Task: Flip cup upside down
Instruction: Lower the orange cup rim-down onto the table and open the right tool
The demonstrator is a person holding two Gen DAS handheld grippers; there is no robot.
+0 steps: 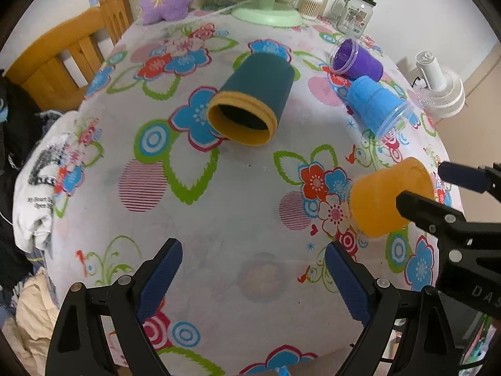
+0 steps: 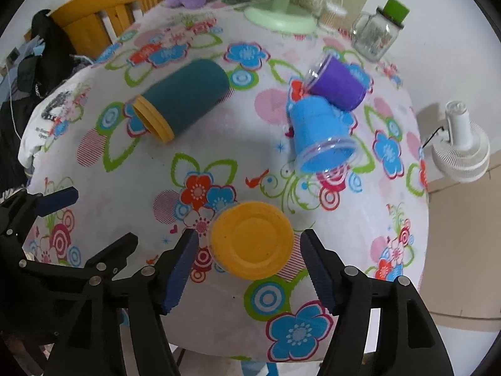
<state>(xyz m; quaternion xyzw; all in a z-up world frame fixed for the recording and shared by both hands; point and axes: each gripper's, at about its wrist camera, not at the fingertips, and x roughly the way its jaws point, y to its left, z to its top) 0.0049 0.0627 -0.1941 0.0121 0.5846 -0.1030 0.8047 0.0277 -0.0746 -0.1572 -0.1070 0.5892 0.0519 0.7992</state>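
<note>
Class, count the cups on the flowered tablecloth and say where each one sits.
4. The orange cup sits between the open right gripper fingers; the teal cup lies at left; the blue cup lies at right, with the purple cup just behind it. None seems hidden.

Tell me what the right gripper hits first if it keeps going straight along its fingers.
Most likely the orange plastic cup, whose round base faces the camera between the open fingers of the right gripper. It sits right in that line, though how close is hard to judge through the fisheye.
</note>
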